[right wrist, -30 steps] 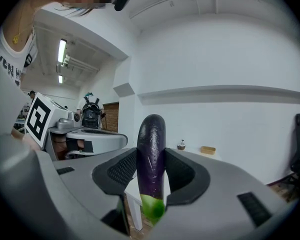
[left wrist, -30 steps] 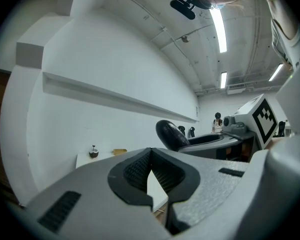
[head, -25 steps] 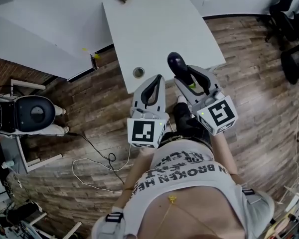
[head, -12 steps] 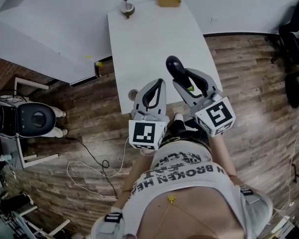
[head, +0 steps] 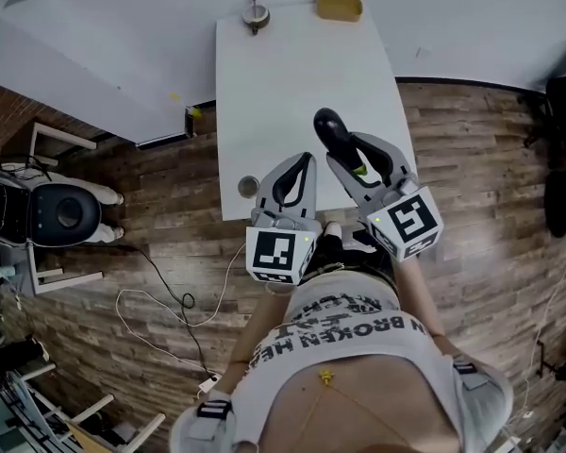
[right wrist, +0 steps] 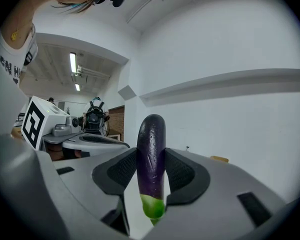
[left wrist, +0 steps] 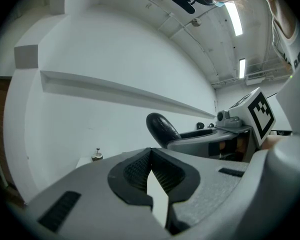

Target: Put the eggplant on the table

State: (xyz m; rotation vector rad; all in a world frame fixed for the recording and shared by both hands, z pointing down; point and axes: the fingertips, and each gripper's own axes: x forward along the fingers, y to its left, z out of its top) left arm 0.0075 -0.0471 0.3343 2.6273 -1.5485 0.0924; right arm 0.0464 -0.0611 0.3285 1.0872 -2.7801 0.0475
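Sticking out past the fingertips of the right gripper (head: 351, 159), the eggplant (head: 331, 131) is clamped between the 2 dark pads, its purple body pointing away from the person and its green stem end back toward the gripper's body, as the right gripper view shows (right wrist: 151, 156). It is held in the air over the near end of the white table (head: 292, 74), not resting on it. The grip looks the same as 1 second ago, with the eggplant at the same place in the pads. The left gripper (head: 296, 172) is just beside it on the left, its 2 fingertips together with nothing between them, which its own view confirms (left wrist: 150, 156). Compared with 1 second ago, both grippers have come forward together: then the left one was at the table's near edge with wooden floor (head: 472, 159) under most of it, and now both reach in over the tabletop. A small round disc (head: 249, 186) at the table's near left corner, which lay ahead of the left gripper before, now lies beside it. At the far edge, a small knobbed thing (head: 255, 12) and a yellow thing (head: 339, 8) are both fully in view, where earlier the yellow one was cut off at the top. A white chair with a dark seat (head: 61, 211) stands on the floor well to the left.
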